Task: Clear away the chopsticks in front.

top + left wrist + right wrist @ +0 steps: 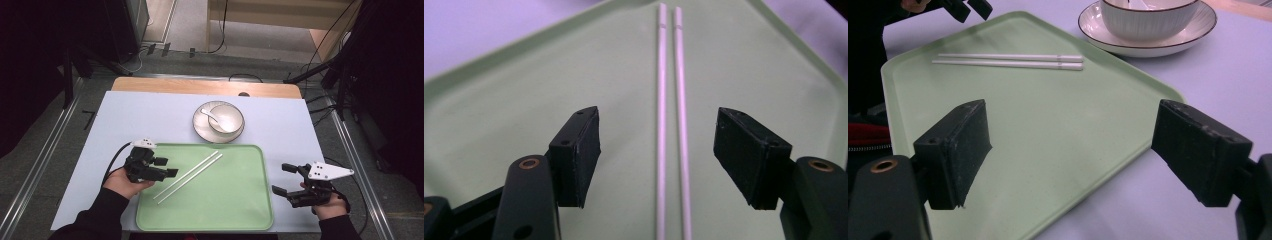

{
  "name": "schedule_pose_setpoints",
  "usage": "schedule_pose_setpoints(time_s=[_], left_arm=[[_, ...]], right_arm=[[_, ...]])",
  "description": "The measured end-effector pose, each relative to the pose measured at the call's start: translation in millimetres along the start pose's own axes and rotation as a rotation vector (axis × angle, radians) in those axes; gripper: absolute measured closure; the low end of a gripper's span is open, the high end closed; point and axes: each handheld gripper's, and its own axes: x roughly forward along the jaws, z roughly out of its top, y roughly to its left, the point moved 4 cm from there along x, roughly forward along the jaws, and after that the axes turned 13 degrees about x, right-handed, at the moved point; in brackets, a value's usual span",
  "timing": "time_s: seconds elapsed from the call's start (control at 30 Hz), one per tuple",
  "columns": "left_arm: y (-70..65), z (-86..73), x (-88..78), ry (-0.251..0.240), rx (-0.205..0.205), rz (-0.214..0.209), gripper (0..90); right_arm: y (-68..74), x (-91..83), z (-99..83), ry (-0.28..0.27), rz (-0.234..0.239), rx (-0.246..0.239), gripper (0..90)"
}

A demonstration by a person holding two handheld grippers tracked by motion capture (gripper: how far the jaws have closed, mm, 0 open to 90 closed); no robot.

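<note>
Two white chopsticks [189, 177] lie side by side on the green tray [235, 210], running diagonally across its left half. My left gripper [167, 167] hovers at the tray's left edge, open, with nothing pressed by its pads. In the left gripper view the chopsticks [671, 125] lie on the tray between the spread jaws, untouched. My right gripper [285, 179] is open at the tray's right edge with nothing in it. From the right gripper view the chopsticks [1008, 61] show at the tray's far side.
A white bowl [225, 118] with a white spoon [210, 115] stands on a plate [202, 129] just beyond the tray, on the pale tablecloth [150, 120]. The bowl [1148, 17] and plate [1193, 35] also appear from the right gripper.
</note>
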Motion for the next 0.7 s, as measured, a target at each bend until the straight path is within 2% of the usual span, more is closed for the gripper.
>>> schedule_pose_setpoints(time_s=[0.3,0.43,0.7], left_arm=[[-0.9,-14.4,-27.8,-0.049,0.048,0.041,33.1],[0.7,-23.2,-40.1,-0.080,0.041,0.044,32.8],[7.8,-41.3,-61.8,-0.106,0.035,0.100,32.4]], right_arm=[[1.6,-3.7,0.3,-0.017,0.003,0.004,16.2],[0.4,-4.7,1.6,-0.030,0.002,0.001,16.2],[-1.1,-6.8,4.7,-0.051,-0.002,-0.004,16.2]])
